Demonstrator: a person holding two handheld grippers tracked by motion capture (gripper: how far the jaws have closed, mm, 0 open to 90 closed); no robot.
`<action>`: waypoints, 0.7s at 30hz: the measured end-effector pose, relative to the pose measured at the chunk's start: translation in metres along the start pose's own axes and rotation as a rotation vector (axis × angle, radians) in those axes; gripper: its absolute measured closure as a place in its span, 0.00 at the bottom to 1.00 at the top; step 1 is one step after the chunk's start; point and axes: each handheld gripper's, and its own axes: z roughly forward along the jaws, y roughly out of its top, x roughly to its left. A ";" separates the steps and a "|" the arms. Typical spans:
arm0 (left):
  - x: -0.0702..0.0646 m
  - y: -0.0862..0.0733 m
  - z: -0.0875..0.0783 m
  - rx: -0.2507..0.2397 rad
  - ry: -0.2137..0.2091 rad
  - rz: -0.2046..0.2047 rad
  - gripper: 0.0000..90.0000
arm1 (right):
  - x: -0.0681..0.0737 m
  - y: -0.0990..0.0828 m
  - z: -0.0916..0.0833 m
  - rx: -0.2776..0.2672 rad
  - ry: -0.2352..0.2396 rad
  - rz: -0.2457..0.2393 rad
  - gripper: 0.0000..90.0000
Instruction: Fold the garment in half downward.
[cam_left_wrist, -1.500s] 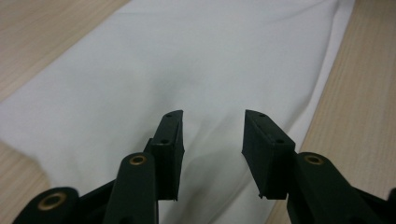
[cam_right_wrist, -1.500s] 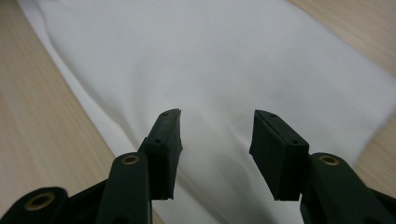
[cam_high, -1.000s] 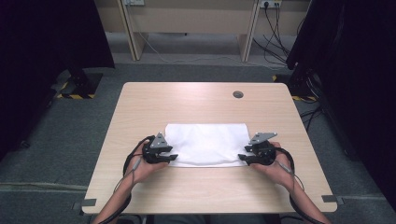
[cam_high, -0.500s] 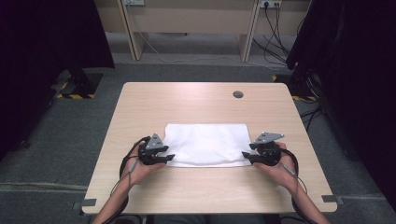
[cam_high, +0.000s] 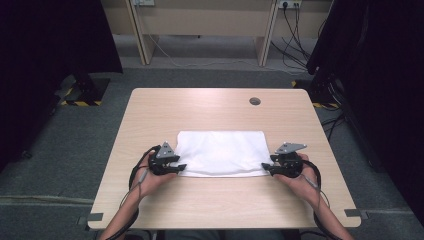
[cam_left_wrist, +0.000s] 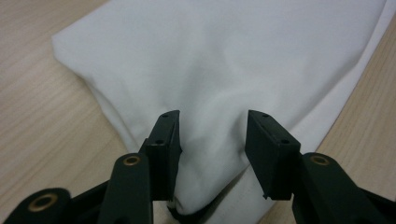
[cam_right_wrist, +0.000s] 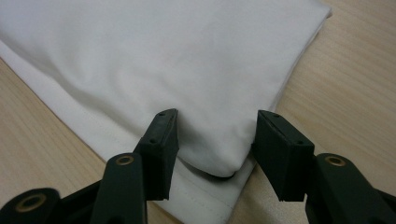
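Pale wooden table (cam_high: 215, 200) on grey carpet, dark curtains either side, folded white cloth (cam_high: 222, 152) between the left gripper (cam_high: 176, 167) and right gripper (cam_high: 267, 170), jaws just opening, part-spread, near corners slack between unpressing fingers (cam_left_wrist: 163, 144), hands hardly shifted.

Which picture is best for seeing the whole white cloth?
The high view: the folded white cloth lies whole on the table, every edge visible. The left gripper view and right gripper view give close-ups of a near corner each.
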 end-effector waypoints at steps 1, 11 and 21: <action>0.000 0.000 0.000 -0.006 0.003 -0.006 0.56 | 0.000 0.000 0.000 0.000 0.001 0.006 0.50; 0.004 0.008 -0.009 -0.088 0.044 -0.079 0.26 | -0.004 0.000 -0.012 -0.047 -0.002 0.062 0.36; 0.004 0.011 -0.013 -0.096 0.044 -0.079 0.21 | -0.014 -0.009 -0.028 -0.078 -0.027 0.107 0.35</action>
